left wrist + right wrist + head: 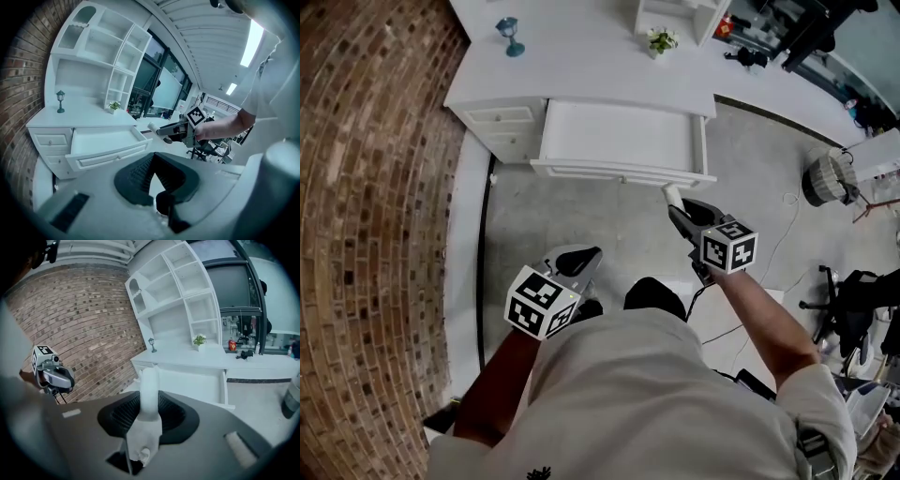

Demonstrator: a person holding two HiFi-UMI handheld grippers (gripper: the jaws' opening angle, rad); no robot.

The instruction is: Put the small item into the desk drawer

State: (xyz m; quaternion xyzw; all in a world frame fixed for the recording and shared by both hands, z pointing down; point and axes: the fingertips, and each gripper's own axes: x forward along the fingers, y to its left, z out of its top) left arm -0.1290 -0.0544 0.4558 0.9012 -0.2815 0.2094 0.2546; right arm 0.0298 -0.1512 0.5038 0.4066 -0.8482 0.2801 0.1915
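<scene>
Now my right fingers pinch the small item, its long axis aimed up-frame at the open desk drawer just beyond its tip. My left fingers, pressed together and empty, hang lower left, farther from the counter.

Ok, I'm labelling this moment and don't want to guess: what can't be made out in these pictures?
- White item: the right gripper is shut on it. Its lower end is crumpled between the jaws in the right gripper view, and only its tip shows in the head view. What it is stays unclear.
- Drawer: anything under the desk top is hidden in the head view.
- Red thing and dark thing: too small in every view.
</scene>
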